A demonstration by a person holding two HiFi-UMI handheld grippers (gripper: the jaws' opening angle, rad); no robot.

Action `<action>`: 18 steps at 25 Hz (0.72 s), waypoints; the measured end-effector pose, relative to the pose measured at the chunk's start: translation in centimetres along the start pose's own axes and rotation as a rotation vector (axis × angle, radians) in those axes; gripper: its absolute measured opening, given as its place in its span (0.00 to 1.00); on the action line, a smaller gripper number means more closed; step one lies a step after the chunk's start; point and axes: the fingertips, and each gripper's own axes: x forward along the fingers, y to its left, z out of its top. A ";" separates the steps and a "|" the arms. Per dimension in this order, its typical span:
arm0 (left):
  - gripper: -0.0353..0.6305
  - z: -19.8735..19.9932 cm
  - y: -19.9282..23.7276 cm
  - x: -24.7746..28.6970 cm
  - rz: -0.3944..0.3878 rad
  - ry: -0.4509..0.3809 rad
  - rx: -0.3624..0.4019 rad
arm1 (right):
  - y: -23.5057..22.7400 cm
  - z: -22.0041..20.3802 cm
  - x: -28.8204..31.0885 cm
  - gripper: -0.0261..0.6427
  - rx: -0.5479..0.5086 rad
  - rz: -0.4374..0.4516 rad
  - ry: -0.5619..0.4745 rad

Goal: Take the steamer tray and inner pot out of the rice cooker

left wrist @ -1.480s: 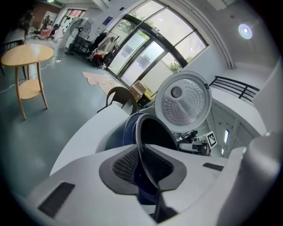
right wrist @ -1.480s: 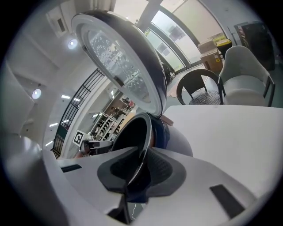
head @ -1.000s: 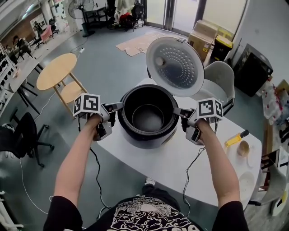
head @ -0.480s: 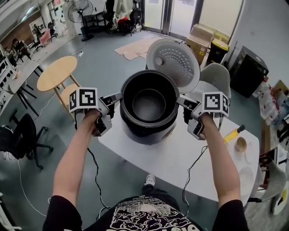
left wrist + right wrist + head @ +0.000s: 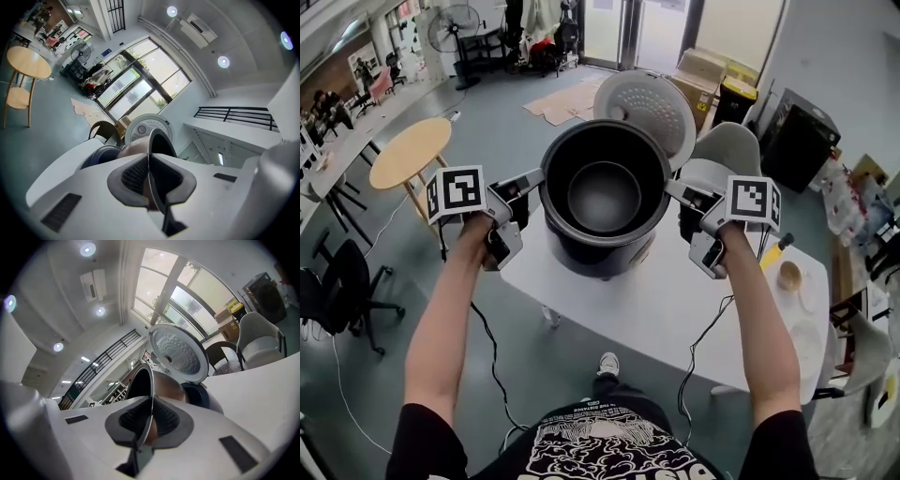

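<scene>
Head view: inner pot [image 5: 605, 202] was held up between both claws, above the rice cooker, over the far part of the white surface [image 5: 656, 309]. The cooker's lid [image 5: 652, 103] stood open just behind the pot.

Left claw [image 5: 534, 178]: closed on the pot's thin rim at the pot's left side. The left gripper view [image 5: 150, 176] showed the rim edge pinched between the pads, with the coppery pot wall [image 5: 133, 150] beyond. Right claw [image 5: 673, 187]: likewise clamped on the rim at the opposite side [image 5: 151, 420], with the pot wall [image 5: 166, 383] and the dark cooker body [image 5: 211, 397] behind it.

Pot interior looked empty. No steamer tray could be identified in any view.

Whether the pot's base had fully cleared the cooker mouth could not be told, as the claws blocked it.

Risks, as judged:
- Grip was only on a thin rim at two opposed points, so the pot could swing about that line and tip.
- Uneven height between the hands would twist the rim out of one set of pads.
- Moving sideways too early could catch the base on the cooker mouth.
- Drifting back could knock the open lid.
</scene>
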 end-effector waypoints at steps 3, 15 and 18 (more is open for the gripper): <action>0.09 -0.4 -2.6 -2.0 -0.028 -0.017 0.011 | 2.6 -0.7 -2.4 0.09 -0.002 0.017 -0.035; 0.09 -10.5 -11.5 -3.7 -0.172 0.056 0.036 | 4.8 -8.2 -16.5 0.10 0.005 -0.072 -0.168; 0.09 -18.8 -15.3 1.1 -0.210 0.094 0.040 | -0.8 -10.8 -25.2 0.10 0.029 -0.118 -0.204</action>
